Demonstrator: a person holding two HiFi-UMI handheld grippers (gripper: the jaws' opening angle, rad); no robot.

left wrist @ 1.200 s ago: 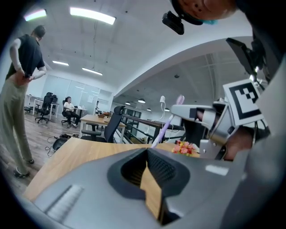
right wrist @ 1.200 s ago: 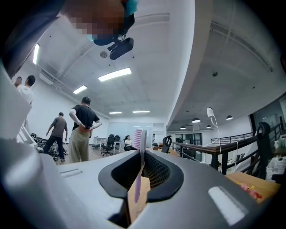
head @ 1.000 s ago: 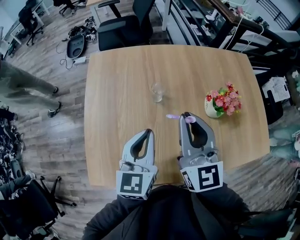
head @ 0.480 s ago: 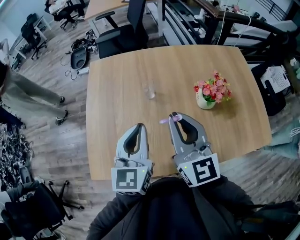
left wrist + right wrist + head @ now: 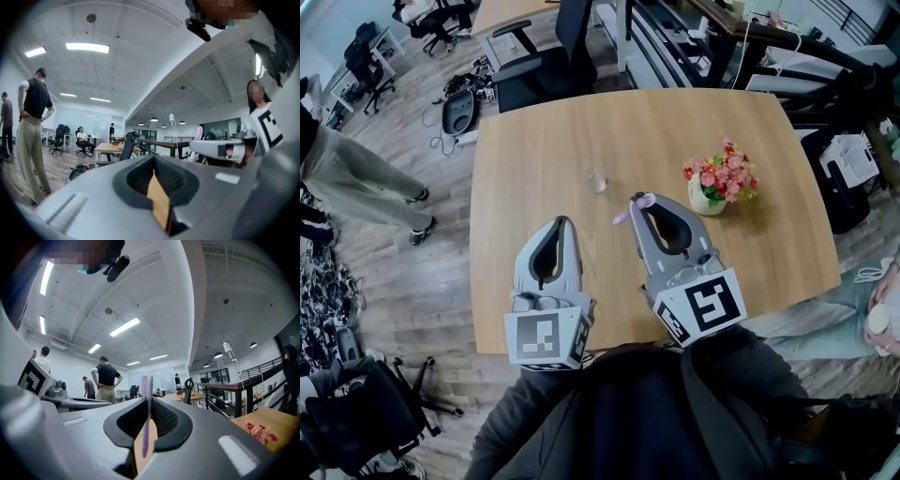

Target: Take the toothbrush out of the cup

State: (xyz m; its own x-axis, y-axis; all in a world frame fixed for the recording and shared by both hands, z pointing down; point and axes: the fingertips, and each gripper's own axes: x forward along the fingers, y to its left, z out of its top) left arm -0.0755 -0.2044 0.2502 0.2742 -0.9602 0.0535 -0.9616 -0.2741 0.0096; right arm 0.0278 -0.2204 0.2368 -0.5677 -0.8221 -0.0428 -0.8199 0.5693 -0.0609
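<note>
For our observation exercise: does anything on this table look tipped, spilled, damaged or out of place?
Nothing stands out. The glass cup and the flower pot stand upright on the table, no spill shows, and the toothbrush is clamped in the right gripper, clear of the cup.

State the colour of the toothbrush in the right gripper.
Purple handle, pink bristles on the toothbrush; clearest in the right gripper view.

The table [image 5: 534, 122] is a light wooden top with rounded corners, seen from steeply above, with its near edge at the bottom of the head view. Near its middle stands a small clear cup [image 5: 598, 181] (faint against the wood, its contents not readable). Well apart from it, toward the right edge, sits a white pot [image 5: 708, 201] of pink and red flowers [image 5: 724, 175], upright.
</note>
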